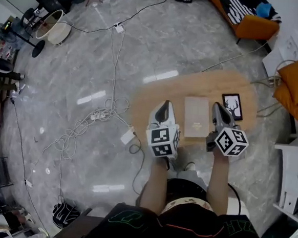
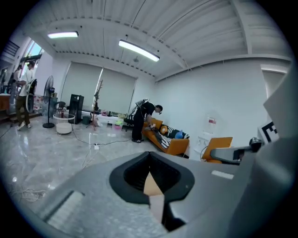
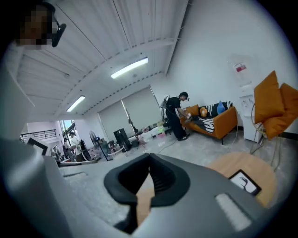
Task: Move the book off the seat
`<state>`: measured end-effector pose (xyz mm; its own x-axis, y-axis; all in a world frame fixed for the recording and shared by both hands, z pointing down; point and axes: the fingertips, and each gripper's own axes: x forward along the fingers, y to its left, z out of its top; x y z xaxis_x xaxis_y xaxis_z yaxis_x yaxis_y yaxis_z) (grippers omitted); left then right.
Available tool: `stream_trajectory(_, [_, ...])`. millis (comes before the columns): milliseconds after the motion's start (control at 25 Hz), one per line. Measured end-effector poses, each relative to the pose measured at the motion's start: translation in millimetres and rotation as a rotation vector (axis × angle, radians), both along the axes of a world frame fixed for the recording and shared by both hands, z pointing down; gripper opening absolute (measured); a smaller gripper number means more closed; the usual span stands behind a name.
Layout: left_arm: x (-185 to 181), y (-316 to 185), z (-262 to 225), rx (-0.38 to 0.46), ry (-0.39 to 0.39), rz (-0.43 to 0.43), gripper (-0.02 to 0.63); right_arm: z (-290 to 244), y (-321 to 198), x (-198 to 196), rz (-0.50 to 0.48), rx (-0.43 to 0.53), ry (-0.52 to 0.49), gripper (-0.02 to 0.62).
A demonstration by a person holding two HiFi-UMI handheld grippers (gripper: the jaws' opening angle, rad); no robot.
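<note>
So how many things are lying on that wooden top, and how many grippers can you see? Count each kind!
Beige rectangular book: 1
Black-framed picture: 1
Grey grippers with marker cubes: 2 (left gripper, right gripper)
Total: 4

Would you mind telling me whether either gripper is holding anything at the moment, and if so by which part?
Nothing is held: the left gripper and the right gripper are both shut with nothing between their jaws.
</note>
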<state>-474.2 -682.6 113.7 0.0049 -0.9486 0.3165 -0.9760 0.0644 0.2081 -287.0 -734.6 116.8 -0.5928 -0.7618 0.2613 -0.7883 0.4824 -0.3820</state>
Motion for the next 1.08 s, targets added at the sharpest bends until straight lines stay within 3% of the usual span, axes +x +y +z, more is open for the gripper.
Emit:
stream_trajectory(120, [-13, -13, -42, 0.082, -0.042, 0.013, 0.011, -41, 4, -16, 0.000, 0.081, 0.024, 0.003])
stream_trajectory(280, [-2, -27, -94, 0.186, -0.130, 0.062, 0.011, -82, -7, -7, 0.014, 0.197, 0.119, 0.003])
stream_trajectory(520, [2, -36, -150, 0.293, -0.196, 0.071, 0.009, -134, -22, -5, 0.026, 0.343, 0.242, 0.003])
stream_trajectory(760, [-3, -37, -165, 0.329, -0.249, 0.032, 0.009, -162, -34, -10, 0.029, 0.432, 0.258, 0.003])
stream_trajectory(1080, [-12, -37, -167, 0.337, -0.255, 0.044, 0.011, -169, -38, -22, 0.019, 0.466, 0.274, 0.003])
